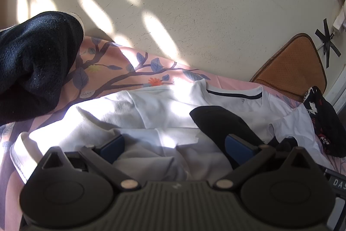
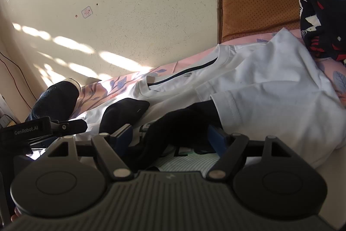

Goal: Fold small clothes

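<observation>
Between the right gripper's (image 2: 170, 138) wide-open blue pads lies a black sock (image 2: 173, 129); it should probably close on both layers.

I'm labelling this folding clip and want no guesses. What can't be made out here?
- White shirt: lower hem, hidden behind the right gripper body in the right view.
- Black socks: whether paired or separate; too dark.
- Collar label: print too small.
- Patterned garment: cut off at the left view's edge.

white shirt (image 2: 270, 79), navy neck stripe | black socks (image 2: 173, 129) | pink leaf-print sheet (image 1: 112, 70)
</observation>
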{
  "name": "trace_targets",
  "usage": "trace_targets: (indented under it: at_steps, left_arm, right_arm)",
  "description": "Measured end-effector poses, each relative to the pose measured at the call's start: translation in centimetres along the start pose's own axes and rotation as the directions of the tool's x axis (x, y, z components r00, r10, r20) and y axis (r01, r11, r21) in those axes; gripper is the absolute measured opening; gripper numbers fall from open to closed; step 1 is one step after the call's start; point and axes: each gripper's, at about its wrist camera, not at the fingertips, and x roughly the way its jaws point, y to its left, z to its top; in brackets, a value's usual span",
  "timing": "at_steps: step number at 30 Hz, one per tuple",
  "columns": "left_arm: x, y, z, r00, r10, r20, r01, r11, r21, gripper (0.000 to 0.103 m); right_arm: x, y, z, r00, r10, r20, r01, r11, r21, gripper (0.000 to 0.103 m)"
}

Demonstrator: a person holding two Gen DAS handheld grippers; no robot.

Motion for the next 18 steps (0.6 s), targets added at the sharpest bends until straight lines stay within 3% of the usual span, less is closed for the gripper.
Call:
trace_targets:
  at_steps: [18]
  left_arm:
    - [0.04,-0.07,-0.04,1.000,0.005,0.000,-0.005,1.000,0.010,0.103]
  right_arm:
    - [0.02,0.18,-0.13,1.000,-0.002,0.002,0.002,1.000,-0.001,0.080]
